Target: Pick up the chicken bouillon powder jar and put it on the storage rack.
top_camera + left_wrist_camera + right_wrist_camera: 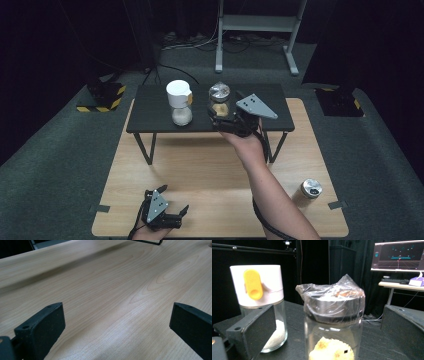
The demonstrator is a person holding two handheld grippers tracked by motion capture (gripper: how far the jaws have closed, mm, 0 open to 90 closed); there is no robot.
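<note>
On the black shelf at the far side of the table, my right gripper has its jaws spread wide w/ the film-wrapped jar standing between them — pads not touching the glass. Right beside it sits the white-capped shaker jar, salt or sugar inside. Risk as I see it: pulling back at an angle could clip the jar & tip it into the shaker — the loose plastic film could also snag on a pad. My left gripper rests spread open & empty on the wooden table.
</note>
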